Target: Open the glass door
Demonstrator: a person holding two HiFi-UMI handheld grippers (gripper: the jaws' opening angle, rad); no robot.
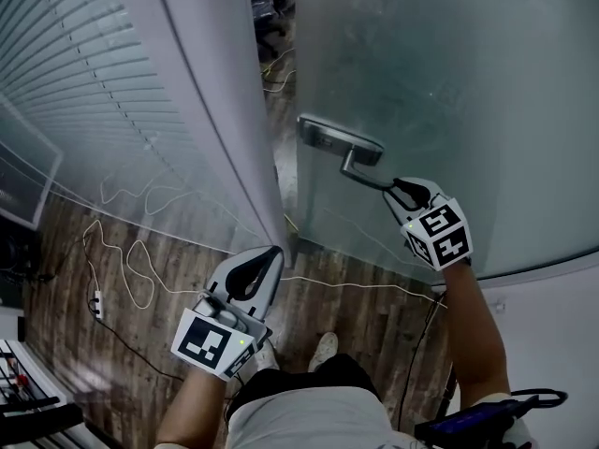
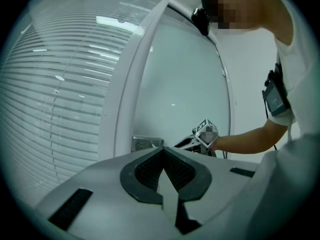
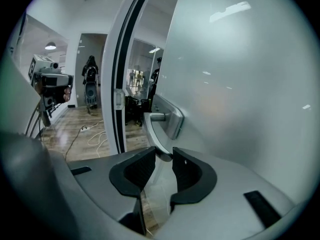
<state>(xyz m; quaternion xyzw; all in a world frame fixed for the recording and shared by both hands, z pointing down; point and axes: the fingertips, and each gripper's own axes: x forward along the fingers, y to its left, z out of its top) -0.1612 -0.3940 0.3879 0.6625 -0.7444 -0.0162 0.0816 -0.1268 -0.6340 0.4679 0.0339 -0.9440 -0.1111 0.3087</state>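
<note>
Left gripper [image 1: 273, 253], closest to the head camera, is held low in front of the door frame [image 1: 211, 110]. Its jaws are closed tip to tip with nothing between them. Right gripper [image 3: 164, 156] has its jaws partly open and clamped on the free end of the lever handle [image 3: 151, 131]. Frosted glass door [image 1: 449, 73] stands ajar, and a narrow gap between its edge and the frame shows wooden floor [image 1: 281, 110].

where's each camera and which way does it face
Head view: on the head, steeply down at the glass door; both forearms, left gripper, right gripper.
Left gripper view: on it, toward the door; shut jaws.
Right gripper view: on it, toward the doorway; jaws clamping the handle.
Head and left gripper views share the right gripper.
</note>
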